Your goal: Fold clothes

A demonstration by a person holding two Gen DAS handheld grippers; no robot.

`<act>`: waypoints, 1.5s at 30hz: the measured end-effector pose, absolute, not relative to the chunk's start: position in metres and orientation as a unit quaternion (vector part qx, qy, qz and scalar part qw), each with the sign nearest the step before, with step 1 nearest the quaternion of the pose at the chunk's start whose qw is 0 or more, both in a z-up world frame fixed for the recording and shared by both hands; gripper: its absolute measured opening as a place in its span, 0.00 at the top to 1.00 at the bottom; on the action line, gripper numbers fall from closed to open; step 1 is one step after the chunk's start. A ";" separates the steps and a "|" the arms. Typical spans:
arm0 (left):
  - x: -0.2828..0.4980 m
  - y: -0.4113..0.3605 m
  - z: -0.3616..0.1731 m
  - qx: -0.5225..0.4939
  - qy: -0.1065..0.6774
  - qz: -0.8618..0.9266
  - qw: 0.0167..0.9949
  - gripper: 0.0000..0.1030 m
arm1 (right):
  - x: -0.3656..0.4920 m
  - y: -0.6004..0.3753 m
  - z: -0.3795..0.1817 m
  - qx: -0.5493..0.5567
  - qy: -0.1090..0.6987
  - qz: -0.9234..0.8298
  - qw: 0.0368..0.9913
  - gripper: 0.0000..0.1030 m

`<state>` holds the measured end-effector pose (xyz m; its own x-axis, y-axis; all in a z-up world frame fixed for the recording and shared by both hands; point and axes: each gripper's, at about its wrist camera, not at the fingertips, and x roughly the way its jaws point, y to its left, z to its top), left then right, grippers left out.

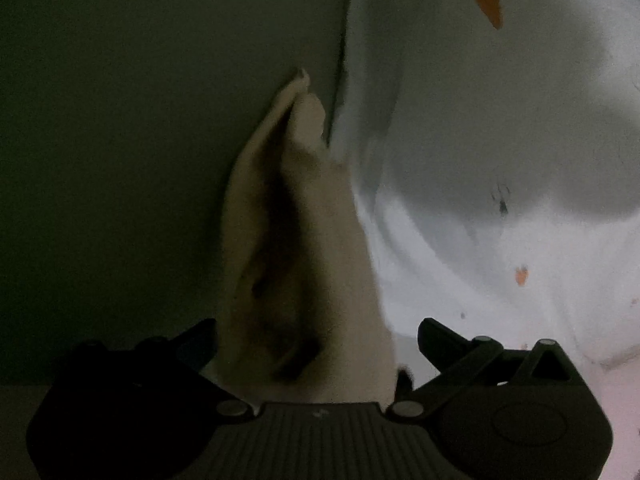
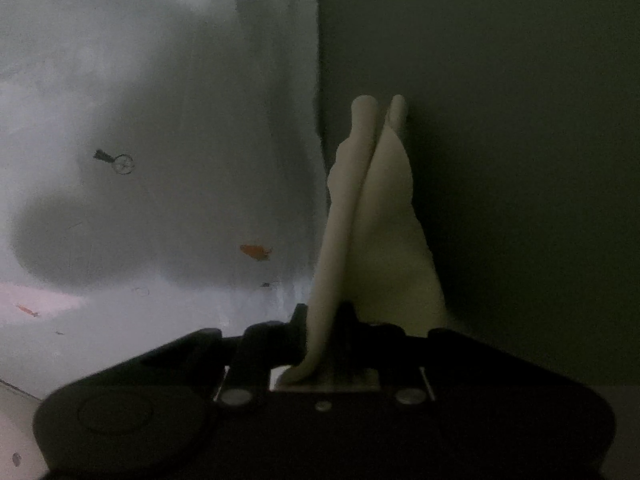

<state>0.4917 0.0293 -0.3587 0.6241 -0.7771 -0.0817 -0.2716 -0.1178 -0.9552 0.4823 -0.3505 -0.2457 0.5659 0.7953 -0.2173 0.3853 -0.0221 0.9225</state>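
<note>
1. The cream cloth is the thing being folded. It hangs right against the edge where the dark green cloth meets the white sheet with little carrots. That edge is my landmark.
2. In the left wrist view, the cream cloth runs from between the fingers of the left gripper up to a thin tip just left of the edge.
3. The left gripper's fingers look spread wide. The cloth sits in the gap, but I cannot see any pad pressing on it. If it is caught deeper down, the picture hides that.
4. In the right wrist view, the cream cloth stands just right of the edge, over the dark green side.
5. The right gripper has its jaws squeezed close and is pinching a strip of the cream cloth low down.
6. The cloth is long and thin. Its long line goes straight away from each gripper, and its narrow end points away, toward the top of both pictures.
7. How far along? I think the fold is only part done. The cloth looks doubled, with two layers side by side, but it is bunched up and off the sheet.
8. Still to do, I guess: lay it flat, smooth it, and fold it again.
</note>
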 end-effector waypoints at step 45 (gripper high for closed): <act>0.568 -0.285 -0.107 -0.470 0.378 -0.309 0.736 0.74 | 0.422 -0.568 -0.046 0.447 0.286 0.166 0.831 0.70</act>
